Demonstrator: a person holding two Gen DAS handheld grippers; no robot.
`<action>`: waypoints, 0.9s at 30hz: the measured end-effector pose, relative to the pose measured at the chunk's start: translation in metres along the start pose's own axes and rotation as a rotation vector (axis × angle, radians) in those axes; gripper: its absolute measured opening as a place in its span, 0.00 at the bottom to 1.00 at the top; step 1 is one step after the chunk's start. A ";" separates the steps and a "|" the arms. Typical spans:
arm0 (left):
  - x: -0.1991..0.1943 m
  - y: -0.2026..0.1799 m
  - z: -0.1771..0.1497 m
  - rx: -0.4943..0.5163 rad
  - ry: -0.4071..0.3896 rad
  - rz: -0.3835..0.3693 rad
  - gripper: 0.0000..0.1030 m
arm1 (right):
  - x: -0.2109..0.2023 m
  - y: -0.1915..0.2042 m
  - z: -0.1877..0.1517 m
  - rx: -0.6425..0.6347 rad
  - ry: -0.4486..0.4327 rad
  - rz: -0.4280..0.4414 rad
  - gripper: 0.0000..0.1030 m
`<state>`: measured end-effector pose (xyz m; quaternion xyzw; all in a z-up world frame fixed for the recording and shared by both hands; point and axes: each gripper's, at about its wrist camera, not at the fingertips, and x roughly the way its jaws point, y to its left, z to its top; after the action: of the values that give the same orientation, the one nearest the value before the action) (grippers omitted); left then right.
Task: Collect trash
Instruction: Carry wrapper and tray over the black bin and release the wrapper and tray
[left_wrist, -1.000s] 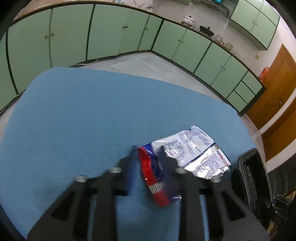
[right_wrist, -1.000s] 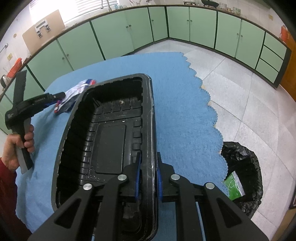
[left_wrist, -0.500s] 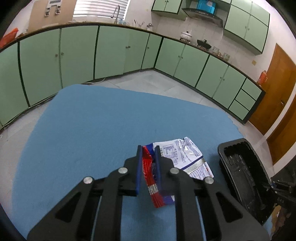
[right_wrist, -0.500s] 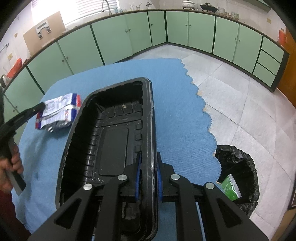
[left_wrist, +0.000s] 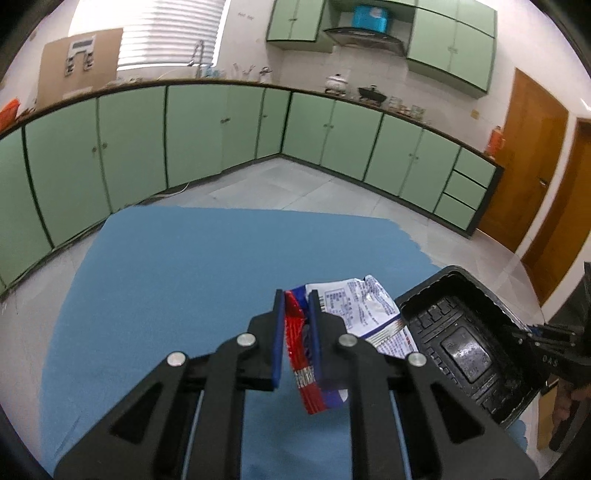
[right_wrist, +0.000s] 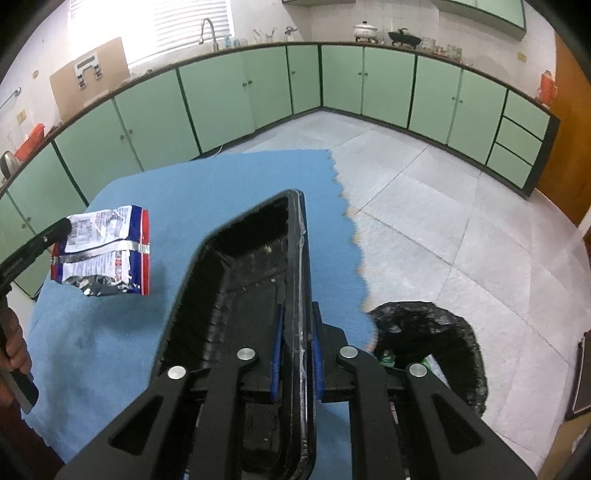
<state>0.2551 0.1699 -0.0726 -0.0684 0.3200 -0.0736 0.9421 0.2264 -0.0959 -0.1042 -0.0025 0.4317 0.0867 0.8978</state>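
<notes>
two pieces of trash are hanging above the blue worktop (right_wrist: 236, 177): left tool (left_wrist: 296, 325) is pinching a light, crinkly snack wrapper (left_wrist: 354, 306) by its red end; right tool (right_wrist: 296, 354) is clamping a stiff, thin black plastic tray (right_wrist: 236, 295) by its rim, near the worktop's right edge.

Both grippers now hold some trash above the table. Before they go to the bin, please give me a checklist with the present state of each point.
1. Left gripper shut on the snack wrapper: ok.
2. Wrapper lifted off the blue cloth: ok.
3. Right gripper shut on the wall of the black plastic tray: ok.
4. Tray empty inside: ok.
5. Bin with black bag open beside the table: ok.
6. Room left in the bin for the tray: cannot tell.
</notes>
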 end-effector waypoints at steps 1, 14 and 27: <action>-0.002 -0.008 0.000 0.011 -0.004 -0.006 0.10 | -0.006 -0.006 -0.001 0.003 -0.007 -0.008 0.12; 0.021 -0.150 -0.003 0.150 0.015 -0.203 0.10 | -0.053 -0.125 -0.026 0.102 -0.027 -0.181 0.12; 0.054 -0.286 -0.035 0.286 0.054 -0.351 0.11 | -0.078 -0.222 -0.062 0.218 -0.021 -0.291 0.12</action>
<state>0.2492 -0.1229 -0.0816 0.0134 0.3148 -0.2826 0.9060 0.1657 -0.3312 -0.0984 0.0331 0.4240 -0.0915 0.9004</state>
